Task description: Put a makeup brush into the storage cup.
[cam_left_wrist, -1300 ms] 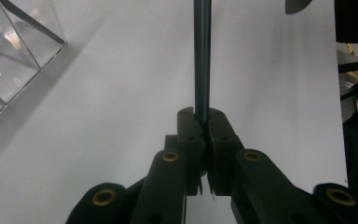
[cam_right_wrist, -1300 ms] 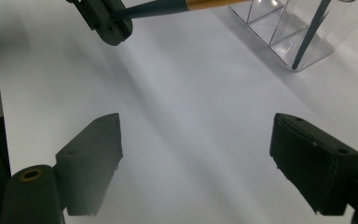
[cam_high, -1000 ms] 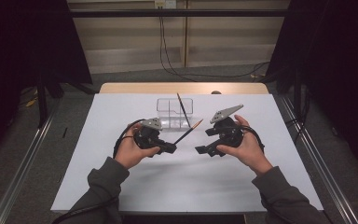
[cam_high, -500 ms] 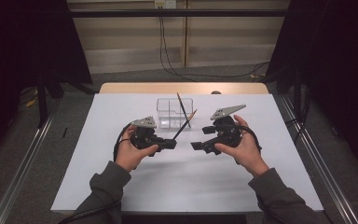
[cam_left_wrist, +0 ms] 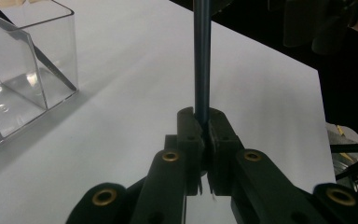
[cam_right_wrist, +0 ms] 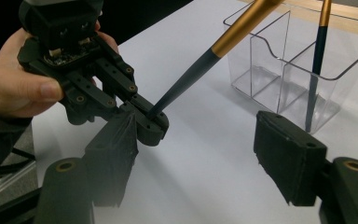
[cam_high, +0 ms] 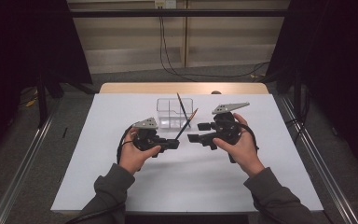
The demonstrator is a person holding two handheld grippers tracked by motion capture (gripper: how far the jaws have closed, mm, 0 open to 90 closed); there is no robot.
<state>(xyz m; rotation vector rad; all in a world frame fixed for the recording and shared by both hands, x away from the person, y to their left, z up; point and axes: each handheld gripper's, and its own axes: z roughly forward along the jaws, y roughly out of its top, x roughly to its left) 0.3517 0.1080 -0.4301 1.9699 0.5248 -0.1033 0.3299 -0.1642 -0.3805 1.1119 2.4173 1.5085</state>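
The left tongs (cam_high: 173,143) were pinching the dark lower end of a brush (cam_high: 186,125) above the worktop (cam_high: 98,154). Its long axis slanted up and away toward the clear holder (cam_high: 165,109), gold end uppermost. A second brush (cam_high: 182,106) leaned inside that holder. The right tongs (cam_high: 196,133), just beside the held brush, stood spread with nothing between them, having just been closing.

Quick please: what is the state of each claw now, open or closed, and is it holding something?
Left claw: closed on the dark end of a brush.
Right claw: open, holding nothing; its jaws have just been closing.
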